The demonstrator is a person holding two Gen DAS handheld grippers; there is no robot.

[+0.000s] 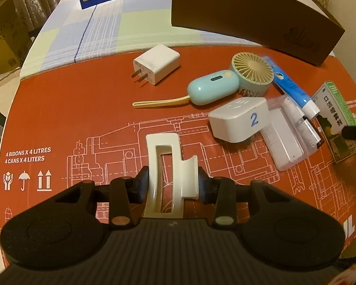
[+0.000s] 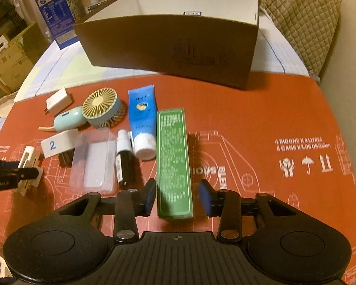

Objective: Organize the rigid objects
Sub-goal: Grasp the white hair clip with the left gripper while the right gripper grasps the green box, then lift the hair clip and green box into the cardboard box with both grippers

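The left gripper point(image 1: 173, 185) is clamped on a cream plastic hair claw clip point(image 1: 165, 166). The right gripper point(image 2: 176, 197) straddles a green rectangular carton point(image 2: 174, 163); its left pad touches, its right stands clear. Farther off, a white adapter block point(image 1: 237, 120) reads "2". The red cardboard sheet point(image 1: 71, 118) reads "4 BIDONS X 4 LITRES".

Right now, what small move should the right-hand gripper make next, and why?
Probably close the right gripper: the green box lies between its pads, touching one with a gap at the other. The left gripper already clamps the white hair clip.
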